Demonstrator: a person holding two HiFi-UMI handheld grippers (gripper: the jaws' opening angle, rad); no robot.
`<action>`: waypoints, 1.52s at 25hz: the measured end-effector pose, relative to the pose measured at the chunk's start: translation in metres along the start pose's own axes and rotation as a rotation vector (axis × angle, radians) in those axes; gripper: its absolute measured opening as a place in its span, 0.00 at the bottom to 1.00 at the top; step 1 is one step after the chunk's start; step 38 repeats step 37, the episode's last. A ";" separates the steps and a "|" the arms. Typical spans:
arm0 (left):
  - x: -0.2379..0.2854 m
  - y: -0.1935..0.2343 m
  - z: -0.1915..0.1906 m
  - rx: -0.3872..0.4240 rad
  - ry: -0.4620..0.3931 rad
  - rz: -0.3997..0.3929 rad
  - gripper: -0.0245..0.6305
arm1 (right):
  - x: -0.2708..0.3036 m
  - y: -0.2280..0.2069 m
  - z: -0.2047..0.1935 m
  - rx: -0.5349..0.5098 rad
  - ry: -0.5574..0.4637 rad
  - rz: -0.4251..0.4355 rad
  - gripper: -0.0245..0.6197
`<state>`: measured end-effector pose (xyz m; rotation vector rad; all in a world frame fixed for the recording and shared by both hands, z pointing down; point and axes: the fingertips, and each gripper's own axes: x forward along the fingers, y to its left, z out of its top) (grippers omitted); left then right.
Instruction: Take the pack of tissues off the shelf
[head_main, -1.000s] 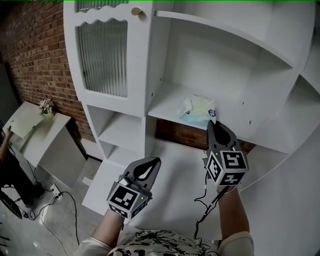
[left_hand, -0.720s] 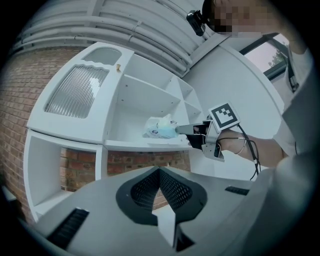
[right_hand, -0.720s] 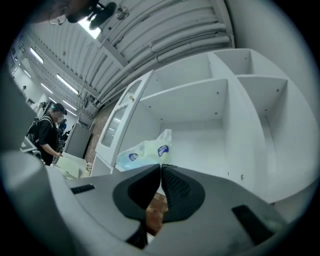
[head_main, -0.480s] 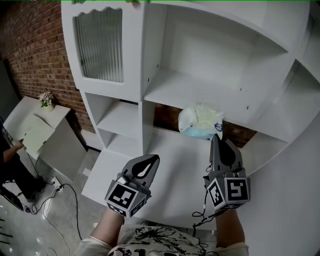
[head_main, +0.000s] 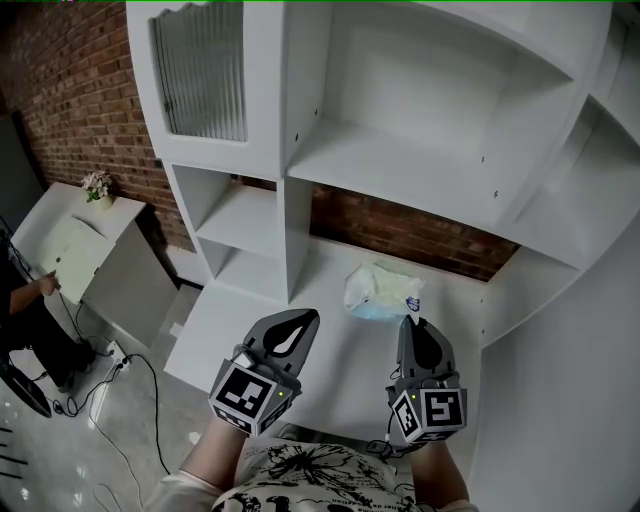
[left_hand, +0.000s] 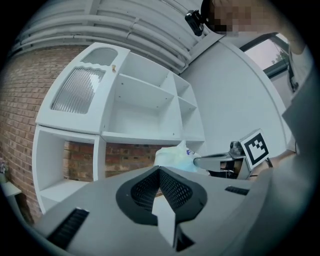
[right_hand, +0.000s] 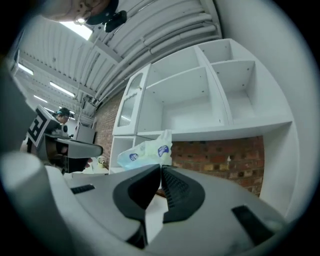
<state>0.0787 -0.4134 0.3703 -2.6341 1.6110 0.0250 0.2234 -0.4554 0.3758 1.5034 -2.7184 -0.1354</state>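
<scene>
The pack of tissues (head_main: 378, 293) is a pale green and blue plastic bag. It hangs in the air in front of the white shelf unit (head_main: 400, 170), below the middle shelf and above the low ledge. My right gripper (head_main: 411, 322) is shut on the pack's near edge; in the right gripper view the pack (right_hand: 145, 150) sticks up from the shut jaws (right_hand: 160, 167). My left gripper (head_main: 305, 318) is shut and holds nothing, level with the right one and to its left. In the left gripper view the pack (left_hand: 172, 156) and right gripper (left_hand: 215, 161) show beyond my left gripper (left_hand: 160, 169).
A ribbed glass door (head_main: 200, 70) closes the shelf unit's upper left compartment. Brick wall (head_main: 400, 235) shows behind the lower opening. At far left a small white table carries a flower pot (head_main: 97, 185), and a person's hand holds a pale board (head_main: 62, 262). Cables (head_main: 120, 390) lie on the floor.
My right gripper has drawn the tissue pack off the middle shelf, down and toward me. The left gripper has stayed put.
</scene>
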 end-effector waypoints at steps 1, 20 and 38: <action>-0.001 -0.001 -0.002 0.001 0.003 0.000 0.06 | -0.003 0.002 -0.005 0.012 -0.003 0.001 0.05; -0.018 0.007 -0.018 -0.023 0.020 0.021 0.06 | -0.007 0.031 -0.028 0.055 0.035 0.058 0.05; -0.020 0.019 -0.021 -0.027 0.021 0.025 0.06 | -0.003 0.032 -0.022 0.047 0.036 0.048 0.05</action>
